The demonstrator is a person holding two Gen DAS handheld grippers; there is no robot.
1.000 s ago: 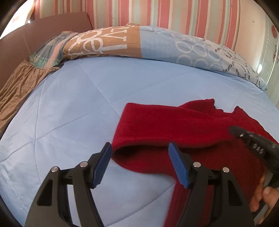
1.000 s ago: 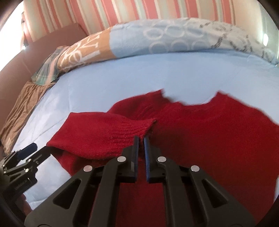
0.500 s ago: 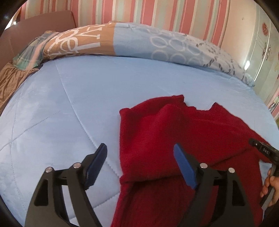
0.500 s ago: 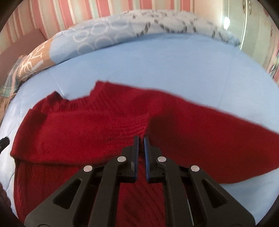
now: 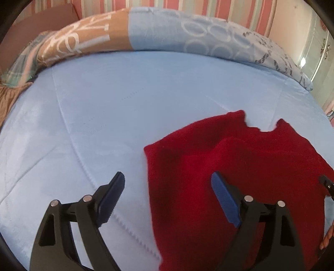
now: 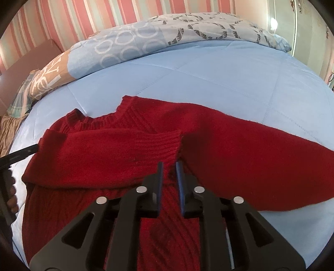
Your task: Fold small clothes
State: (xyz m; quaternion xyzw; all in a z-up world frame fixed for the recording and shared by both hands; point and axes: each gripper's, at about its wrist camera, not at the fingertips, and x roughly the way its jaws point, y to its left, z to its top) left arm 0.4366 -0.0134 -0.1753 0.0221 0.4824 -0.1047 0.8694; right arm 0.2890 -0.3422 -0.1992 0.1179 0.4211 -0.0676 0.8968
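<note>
A red knitted sweater (image 5: 240,166) lies flat on the light blue quilt (image 5: 125,104). In the right wrist view its left sleeve (image 6: 104,150) is folded across the chest, and the ribbed cuff (image 6: 165,141) ends just ahead of my right gripper (image 6: 169,166). That gripper's jaws are opening, a narrow gap apart, with red knit showing between them and the pads off it. The other sleeve (image 6: 271,158) stretches out to the right. My left gripper (image 5: 167,179) is opening wide above the sweater's folded left edge and holds nothing.
A rolled patterned duvet (image 5: 167,33) lies along the head of the bed under a striped wall (image 6: 94,18). Brown cloth (image 5: 8,98) hangs at the left edge. The person's fingers (image 6: 11,198) show at the left rim of the right wrist view.
My right gripper carried the cuff rightward across the sweater's chest, then its jaws parted off it. My left gripper's jaws widened, and the sleeve fold no longer lies between them.
</note>
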